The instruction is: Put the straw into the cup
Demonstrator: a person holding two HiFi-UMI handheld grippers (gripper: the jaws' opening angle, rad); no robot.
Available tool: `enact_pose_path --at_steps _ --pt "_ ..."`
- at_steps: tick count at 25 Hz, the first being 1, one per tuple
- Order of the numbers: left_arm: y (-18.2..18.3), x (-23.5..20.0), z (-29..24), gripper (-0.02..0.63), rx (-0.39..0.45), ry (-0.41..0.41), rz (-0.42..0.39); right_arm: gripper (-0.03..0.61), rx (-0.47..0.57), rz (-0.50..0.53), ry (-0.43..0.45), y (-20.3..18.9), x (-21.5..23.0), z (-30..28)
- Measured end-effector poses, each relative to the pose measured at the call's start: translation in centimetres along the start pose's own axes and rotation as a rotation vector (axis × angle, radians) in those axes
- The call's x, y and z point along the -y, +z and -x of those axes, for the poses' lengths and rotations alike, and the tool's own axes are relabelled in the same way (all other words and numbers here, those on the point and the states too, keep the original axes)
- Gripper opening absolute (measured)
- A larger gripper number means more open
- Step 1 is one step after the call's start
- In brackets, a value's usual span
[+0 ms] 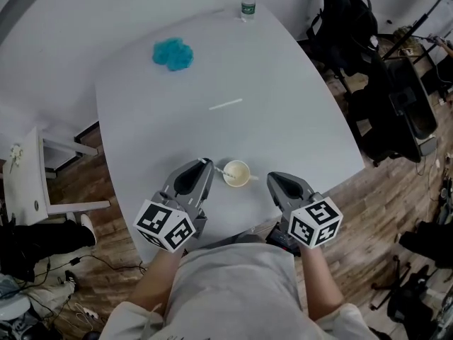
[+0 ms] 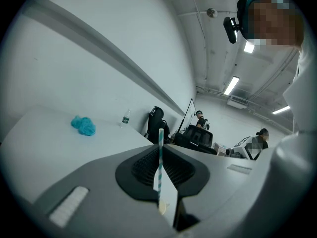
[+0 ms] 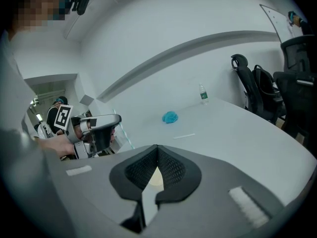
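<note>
A cream paper cup (image 1: 236, 173) stands on the white table (image 1: 283, 119) near its front edge. My left gripper (image 1: 207, 162) is just left of the cup, shut on a teal-striped straw (image 2: 160, 162). The straw (image 1: 226, 170) slants from the jaws to the cup's mouth. In the left gripper view the straw stands upright between the closed jaws of the left gripper (image 2: 161, 145). My right gripper (image 1: 271, 178) hangs just right of the cup, apart from it, shut on nothing. The right gripper view shows the right gripper (image 3: 157, 147), the cup (image 3: 154, 178) below it, and the left gripper (image 3: 101, 128) with the straw (image 3: 125, 135).
A second straw (image 1: 226, 104) lies mid-table. At the far left of the table is a crumpled blue cloth (image 1: 173, 53), and a water bottle (image 1: 248, 3) stands at the far edge. Black office chairs (image 1: 396, 105) crowd the right side. White furniture (image 1: 28, 176) stands left.
</note>
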State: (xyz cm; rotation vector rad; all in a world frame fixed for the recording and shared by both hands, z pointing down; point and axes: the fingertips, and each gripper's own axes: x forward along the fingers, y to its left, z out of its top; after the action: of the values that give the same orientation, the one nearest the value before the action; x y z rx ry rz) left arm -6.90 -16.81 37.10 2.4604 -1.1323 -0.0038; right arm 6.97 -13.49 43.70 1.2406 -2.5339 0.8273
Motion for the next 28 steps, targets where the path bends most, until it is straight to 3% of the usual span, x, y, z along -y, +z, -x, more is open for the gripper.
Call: enact_pose_path --at_steps 28 --pt "-4.4 -2.9 -3.5 0.041 -0.055 0.024 0.075 0.008 -0.072 -0.039 0.024 -2.4 2.1 -1.7"
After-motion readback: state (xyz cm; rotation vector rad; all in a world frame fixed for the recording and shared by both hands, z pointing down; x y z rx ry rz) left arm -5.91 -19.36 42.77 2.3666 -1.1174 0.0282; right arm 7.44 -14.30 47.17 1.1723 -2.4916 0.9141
